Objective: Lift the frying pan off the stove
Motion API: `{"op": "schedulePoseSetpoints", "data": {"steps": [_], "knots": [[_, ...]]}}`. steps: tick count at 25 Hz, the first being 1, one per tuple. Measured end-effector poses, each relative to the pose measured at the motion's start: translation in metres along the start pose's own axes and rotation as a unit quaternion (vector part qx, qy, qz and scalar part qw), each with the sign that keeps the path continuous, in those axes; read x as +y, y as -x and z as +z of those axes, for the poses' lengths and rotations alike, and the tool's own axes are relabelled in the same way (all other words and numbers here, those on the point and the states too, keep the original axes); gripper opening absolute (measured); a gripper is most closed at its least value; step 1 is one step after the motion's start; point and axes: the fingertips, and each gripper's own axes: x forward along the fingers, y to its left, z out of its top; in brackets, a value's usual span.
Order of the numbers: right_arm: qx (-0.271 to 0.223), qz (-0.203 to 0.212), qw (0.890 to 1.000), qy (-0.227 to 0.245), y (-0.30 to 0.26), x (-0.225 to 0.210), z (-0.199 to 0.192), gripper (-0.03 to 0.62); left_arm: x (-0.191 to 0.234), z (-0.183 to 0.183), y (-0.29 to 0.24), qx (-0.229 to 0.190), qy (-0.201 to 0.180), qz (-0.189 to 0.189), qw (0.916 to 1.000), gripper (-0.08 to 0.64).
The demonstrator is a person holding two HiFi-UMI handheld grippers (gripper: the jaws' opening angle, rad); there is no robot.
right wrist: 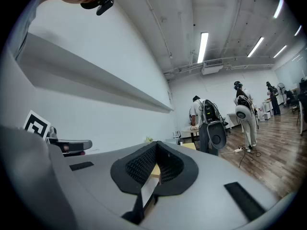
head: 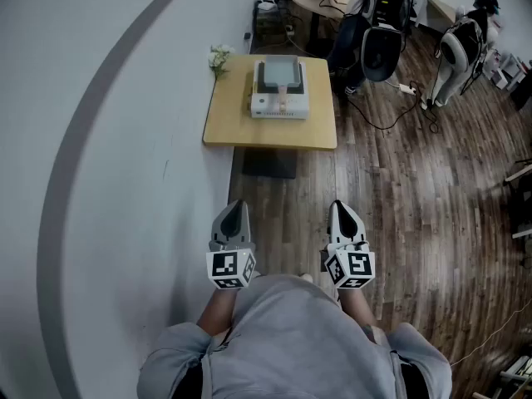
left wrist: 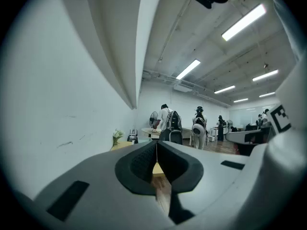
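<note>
left tool and right tool both closed, empty; distant frying pan on stove barely discernible.

No words, numbers or brand names can be read in any view. The only printed signs are black-and-white square markers on the cubes of the left gripper and the right gripper, and they carry patterns, not letters. Any print on the stove, well ahead of both grippers, is too small to read.
</note>
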Motion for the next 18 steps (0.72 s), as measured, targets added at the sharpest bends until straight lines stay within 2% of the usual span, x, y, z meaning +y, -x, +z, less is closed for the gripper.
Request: {"op": "schedulePoseSetpoints", "data": {"steps": [11, 18], "knots": [[-0.002, 0.005, 1.000, 0.000, 0.003, 0.000, -0.002, -0.002, -0.002, -0.003, 0.004, 0.001, 0.000, 0.003, 1.0000, 0.003], [0.012, 0.028, 1.000, -0.003, 0.010, 0.001, -0.008, -0.002, -0.017, -0.005, 0.008, 0.005, 0.000, 0.007, 1.0000, 0.003]]}}
